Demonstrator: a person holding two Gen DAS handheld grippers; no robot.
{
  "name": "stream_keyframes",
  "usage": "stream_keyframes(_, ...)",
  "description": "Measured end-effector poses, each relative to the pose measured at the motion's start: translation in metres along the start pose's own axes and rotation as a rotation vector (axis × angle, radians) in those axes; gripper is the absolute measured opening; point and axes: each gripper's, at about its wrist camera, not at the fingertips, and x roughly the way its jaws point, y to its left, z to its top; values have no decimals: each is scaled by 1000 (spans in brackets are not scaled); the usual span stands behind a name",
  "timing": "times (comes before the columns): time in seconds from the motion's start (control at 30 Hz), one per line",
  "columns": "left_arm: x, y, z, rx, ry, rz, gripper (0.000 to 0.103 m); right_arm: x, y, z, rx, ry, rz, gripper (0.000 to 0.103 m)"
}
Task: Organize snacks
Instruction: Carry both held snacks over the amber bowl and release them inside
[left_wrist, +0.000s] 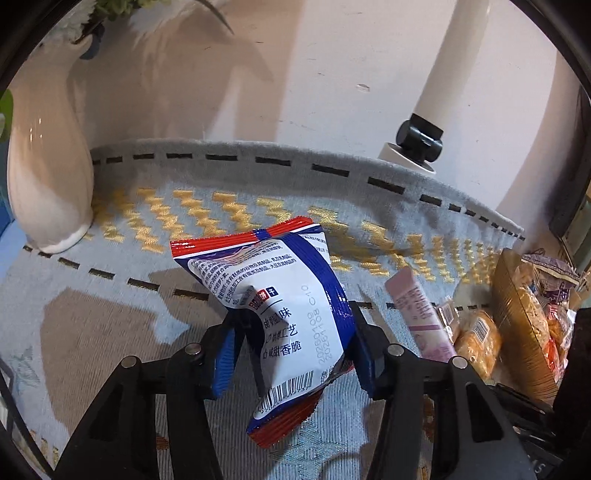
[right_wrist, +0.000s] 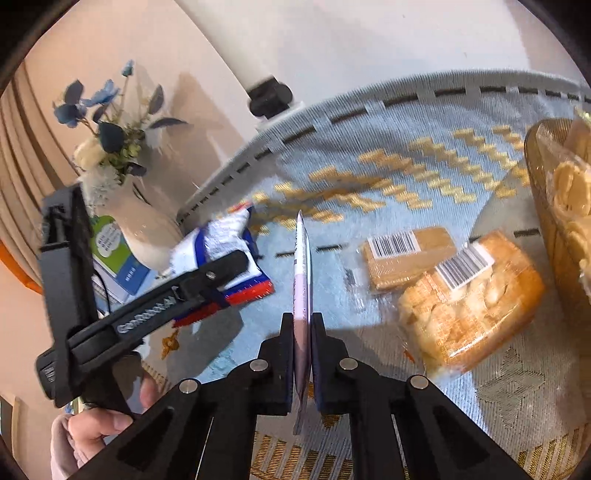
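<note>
Both grippers had a snack in hand, so the step under way looked like the carry between picking up and setting down. The left gripper was clamped on a blue, white and red biscuit packet, its blue pads denting the packet's sides; the packet stood up at twelve o'clock from the jaws, above the pale blue patterned tablecloth. The right gripper was closed hard on a thin pink sachet, held edge-on so that it rose like a blade toward twelve o'clock.

Seen from the right wrist, two clear-wrapped cracker packs with barcodes lay on the cloth at about two o'clock, touching each other, and a gold-trimmed bag of biscuits stood beyond them at three o'clock. A white vase of flowers stood at ten o'clock in the left view.

The next move probably called for bringing each held snack beside its own kind. Where the sorted groups belong could not be told from here. The sachet would flop if released high, so a low release seemed wise.
</note>
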Motion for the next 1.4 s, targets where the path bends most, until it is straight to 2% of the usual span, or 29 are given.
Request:
stream_keyframes(0.33, -3, -1, -1, 4, -26, 20, 50, -17, -3, -2, -11, -39, 21, 7)
stream_keyframes(0.6, -28, 5, 4, -59, -68, -30, 50, -57, 7, 11, -40, -157, 42, 7)
stream_keyframes(0.67, -41, -2, 7, -30, -102, -66, 50, -74, 4, 17, -31, -195, 39, 7)
stream_keyframes(0.73, -54, -16, 8, 15, -132, -70, 50, -92, 3, 22, -25, -238, 41, 7)
stream_keyframes(0.8, -66, -38, 8, 73, -158, -78, 50, -118, -1, 29, -24, -297, 15, 7)
stream_keyframes(0.87, -75, -63, 8, 126, -161, -116, 50, -144, -7, 35, -18, -355, 4, 7)
stream_keyframes(0.97, -78, -100, 10, 154, -129, -190, 50, -171, -19, 39, -5, -411, -41, 7)
stream_keyframes(1.1, -75, -158, 17, 190, -67, -295, 50, -198, -44, 40, 42, -451, -155, 7)
stream_keyframes(1.2, -71, -203, 14, 289, -44, -317, 50, -215, -71, 39, 125, -453, -176, 7)
stream_keyframes(1.27, -61, -227, 9, 348, 5, -349, 53, -223, -84, 39, 156, -450, -196, 7)
stream_keyframes(1.3, -52, -239, 6, 375, 51, -362, 56, -225, -89, 39, 164, -442, -198, 7)
stream_keyframes(1.33, -44, -248, 3, 391, 93, -358, 66, -227, -94, 40, 167, -427, -201, 8)
stream_keyframes(1.37, -35, -252, 1, 395, 119, -351, 72, -228, -97, 41, 172, -413, -223, 17)
stream_keyframes(1.4, -27, -255, -1, 394, 145, -339, 84, -232, -102, 40, 180, -409, -243, 29)
